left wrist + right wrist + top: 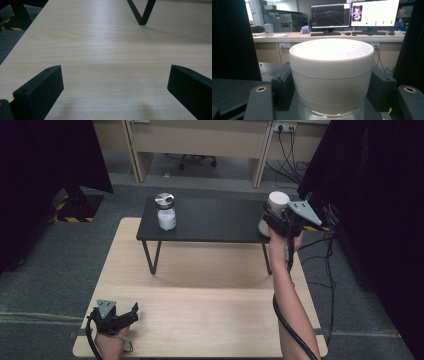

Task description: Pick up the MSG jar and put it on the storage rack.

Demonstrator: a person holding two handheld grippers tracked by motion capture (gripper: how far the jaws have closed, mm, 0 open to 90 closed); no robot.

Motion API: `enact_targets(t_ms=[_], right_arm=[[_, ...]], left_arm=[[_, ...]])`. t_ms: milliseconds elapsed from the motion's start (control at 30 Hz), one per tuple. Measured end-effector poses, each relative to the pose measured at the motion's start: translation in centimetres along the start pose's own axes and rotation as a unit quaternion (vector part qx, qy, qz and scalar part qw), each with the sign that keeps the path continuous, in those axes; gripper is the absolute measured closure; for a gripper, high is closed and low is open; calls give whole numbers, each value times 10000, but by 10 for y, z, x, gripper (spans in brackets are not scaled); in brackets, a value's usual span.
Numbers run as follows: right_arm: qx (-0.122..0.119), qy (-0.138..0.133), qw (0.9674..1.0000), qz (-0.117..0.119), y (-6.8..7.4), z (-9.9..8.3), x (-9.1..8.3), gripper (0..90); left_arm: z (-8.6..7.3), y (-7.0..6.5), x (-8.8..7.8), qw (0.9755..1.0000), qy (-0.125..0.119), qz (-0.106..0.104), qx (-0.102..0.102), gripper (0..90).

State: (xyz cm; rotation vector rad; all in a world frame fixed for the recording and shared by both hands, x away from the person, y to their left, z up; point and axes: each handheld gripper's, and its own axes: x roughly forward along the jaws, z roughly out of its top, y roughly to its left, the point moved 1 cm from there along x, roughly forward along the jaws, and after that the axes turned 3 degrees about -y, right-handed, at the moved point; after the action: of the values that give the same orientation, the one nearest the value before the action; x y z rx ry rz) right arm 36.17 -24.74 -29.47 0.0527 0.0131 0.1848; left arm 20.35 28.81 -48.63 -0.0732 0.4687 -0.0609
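My right gripper (274, 222) is shut on a jar with a white lid (277, 200), held at the right end of the black shelf (215, 220). In the right gripper view the white-lidded jar (332, 75) sits upright between the two black jaws, clear glass showing under the lid. A second jar with a silver lid (165, 211) and white contents stands on the shelf's left part. My left gripper (134, 312) rests near the front left corner of the wooden table (200, 305). Its jaws stand wide apart over bare wood in the left gripper view (115, 85), nothing between them.
The black shelf stands on thin metal legs (151, 257) on the wooden table; one leg (142, 12) shows ahead of my left gripper. Black curtains flank both sides. A desk with monitors (354, 15) stands behind the table. Cables (320, 255) trail at the right.
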Motion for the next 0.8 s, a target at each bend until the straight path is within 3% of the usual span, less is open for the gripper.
enact_targets(t_ms=[400, 800], right_arm=[[-10, 17, 10000, -39, -2, -2, 17, 339], [-60, -31, 10000, 1, -3, -6, 19, 339]], left_arm=[[0, 0, 0, 10000, 16, 2, 11, 0], [1, -2, 0, 10000, 33, 43, 50, 0]])
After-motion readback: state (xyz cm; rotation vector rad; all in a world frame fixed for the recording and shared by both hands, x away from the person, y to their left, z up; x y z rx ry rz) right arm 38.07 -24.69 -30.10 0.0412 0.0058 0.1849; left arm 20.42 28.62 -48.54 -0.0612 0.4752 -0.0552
